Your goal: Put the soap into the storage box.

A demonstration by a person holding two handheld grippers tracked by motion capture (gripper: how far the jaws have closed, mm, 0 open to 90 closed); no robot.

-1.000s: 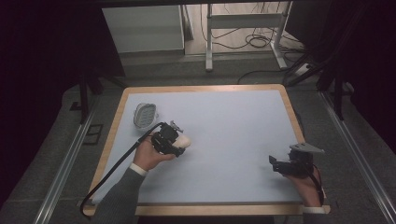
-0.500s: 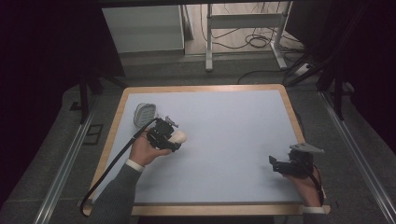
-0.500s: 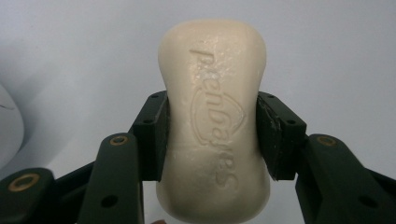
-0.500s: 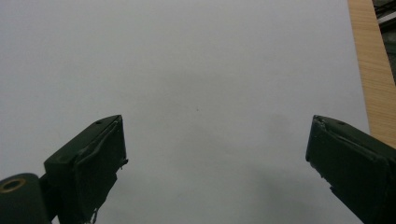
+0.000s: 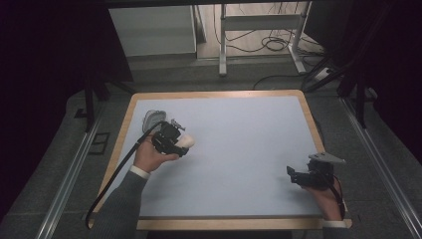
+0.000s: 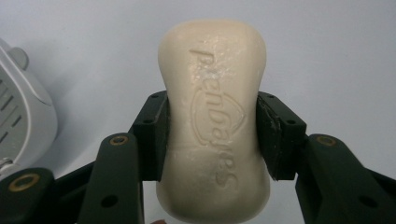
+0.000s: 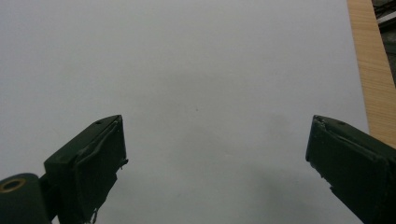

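A cream bar of soap [image 6: 212, 116] with embossed lettering sits clamped between the jaws of my left gripper [image 6: 211, 133], held above the table's pale surface. From above, the left gripper [image 5: 180, 143] and the soap [image 5: 186, 141] hang at the table's left, just right of a grey slotted soap dish [image 5: 152, 119]. That dish's [image 6: 21, 116] edge lies at the left in the left gripper view. My right gripper [image 5: 294, 175] rests near the table's front right corner; its jaws stand wide apart over bare surface [image 7: 215, 140] with nothing between them.
The white table top [image 5: 234, 144] has a wooden rim [image 5: 219, 93]. The wooden edge [image 7: 369, 70] runs down the right of the right gripper view. Behind the table stand a metal desk frame [image 5: 259, 30] and floor cables. A black cable trails from the left gripper over the table's left edge.
My left hand has carried the soap up and toward the far left, closer to the soap dish. The right gripper has stayed where it was.
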